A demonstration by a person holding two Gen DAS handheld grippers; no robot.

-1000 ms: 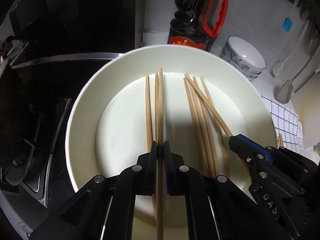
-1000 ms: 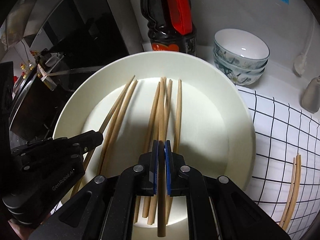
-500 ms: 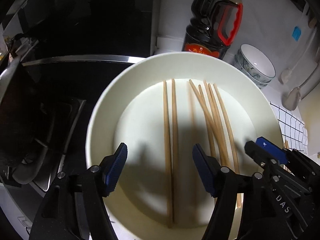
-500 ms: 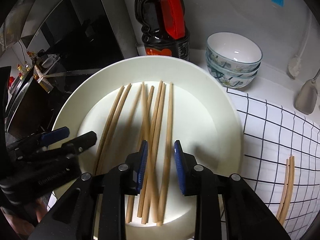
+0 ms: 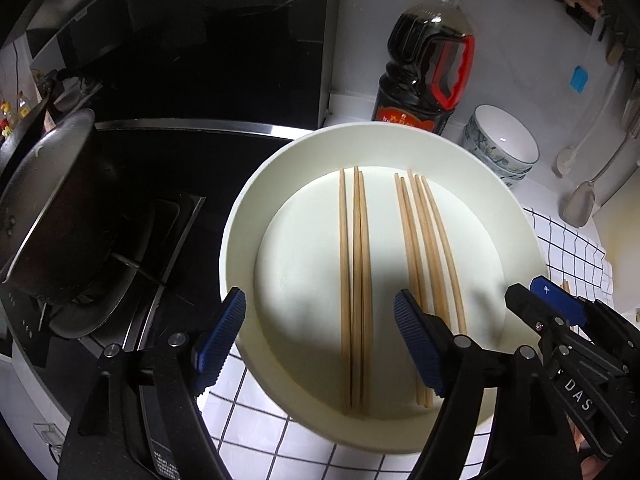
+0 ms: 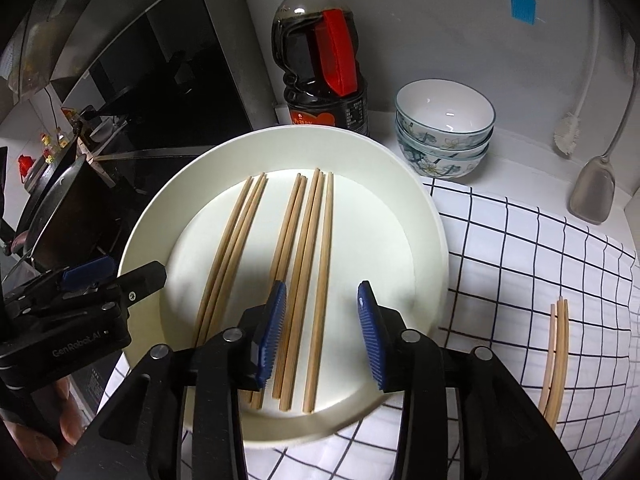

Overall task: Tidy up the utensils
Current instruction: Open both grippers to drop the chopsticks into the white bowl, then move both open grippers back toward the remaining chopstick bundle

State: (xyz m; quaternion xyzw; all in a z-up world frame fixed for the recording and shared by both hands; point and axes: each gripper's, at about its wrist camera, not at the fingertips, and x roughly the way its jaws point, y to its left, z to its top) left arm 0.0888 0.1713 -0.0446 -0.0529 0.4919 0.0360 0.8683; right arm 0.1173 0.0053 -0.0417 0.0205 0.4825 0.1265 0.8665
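Observation:
A large white plate (image 5: 248, 216) (image 6: 416, 216) holds several wooden chopsticks in two groups: a left group (image 5: 354, 280) (image 6: 234, 248) and a right group (image 5: 430, 248) (image 6: 308, 264). My left gripper (image 5: 320, 332) is open and empty above the plate's near edge, over the left group. My right gripper (image 6: 322, 328) is open and empty over the right group. Each gripper shows in the other's view: the right one (image 5: 560, 320), the left one (image 6: 104, 280). A loose pair of chopsticks (image 6: 556, 356) lies on the checked cloth to the right.
A dark sauce bottle (image 5: 428, 60) (image 6: 320, 64) stands behind the plate. Stacked patterned bowls (image 6: 444, 128) (image 5: 502, 144) sit to its right. A black pot (image 5: 52, 208) sits on the stove at left. A spatula (image 6: 592, 188) and brush hang at the right wall.
Both grippers opened and let go of the chopsticks they held, which now lie on the plate. Both grippers pulled back and up from the plate.

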